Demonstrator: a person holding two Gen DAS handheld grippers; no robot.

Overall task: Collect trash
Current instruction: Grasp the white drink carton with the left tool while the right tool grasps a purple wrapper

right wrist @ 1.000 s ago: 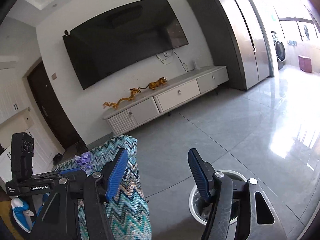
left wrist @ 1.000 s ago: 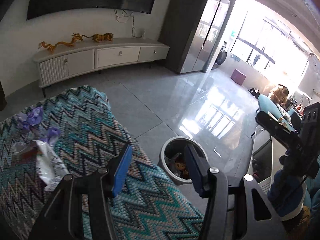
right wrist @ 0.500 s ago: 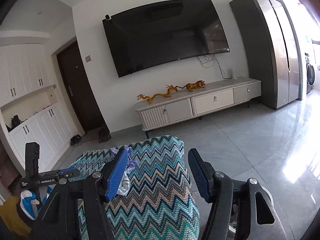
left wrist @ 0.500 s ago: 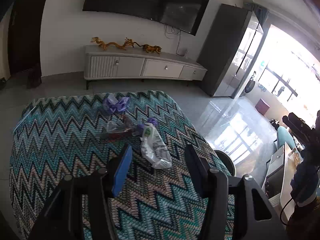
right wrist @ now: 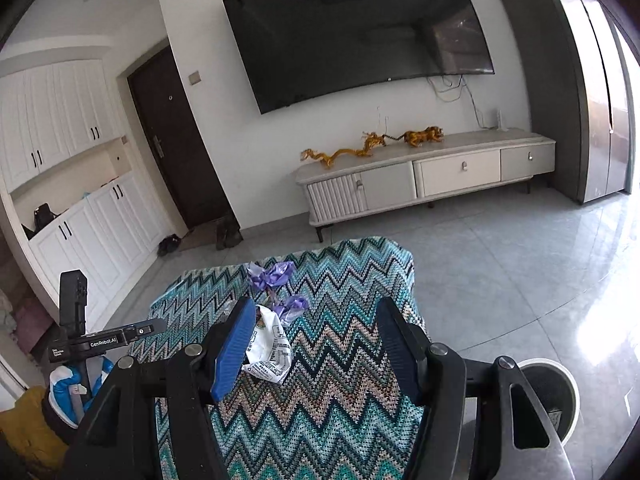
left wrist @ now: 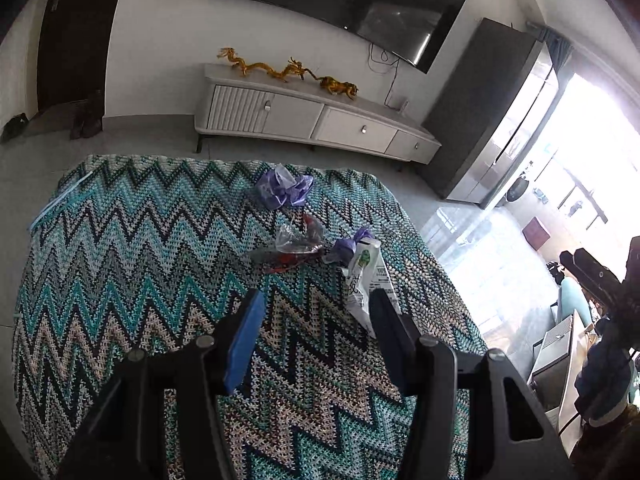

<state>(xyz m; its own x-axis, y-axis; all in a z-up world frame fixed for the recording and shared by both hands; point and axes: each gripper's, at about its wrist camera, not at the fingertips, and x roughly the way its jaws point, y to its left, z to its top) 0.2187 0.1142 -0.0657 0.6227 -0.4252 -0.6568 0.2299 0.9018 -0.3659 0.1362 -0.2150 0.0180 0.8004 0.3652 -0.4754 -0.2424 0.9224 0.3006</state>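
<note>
Trash lies on a zigzag-patterned cloth point(left wrist: 120, 240) covering a table. A white printed wrapper point(left wrist: 364, 276) lies nearest, by my left gripper's right finger; it also shows in the right wrist view point(right wrist: 268, 344). Beyond it are a clear wrapper with red point(left wrist: 292, 244), a small purple wrapper point(left wrist: 348, 244) and a larger crumpled purple wrapper point(left wrist: 284, 190). My left gripper point(left wrist: 316, 332) is open and empty above the cloth. My right gripper point(right wrist: 316, 344) is open and empty, above the cloth's near right part. A grey trash bin point(right wrist: 560, 392) stands on the floor at the right.
A white TV cabinet point(right wrist: 424, 176) with golden dragon figures stands against the far wall under a wall TV point(right wrist: 356, 28). A dark tall cabinet point(left wrist: 492, 112) is at the right. White cupboards point(right wrist: 60, 184) line the left wall. Tiled floor surrounds the table.
Both grippers have swung left from the trash bin toward the table. The trash on the cloth now lies ahead of the left gripper. Both stay open and empty.
</note>
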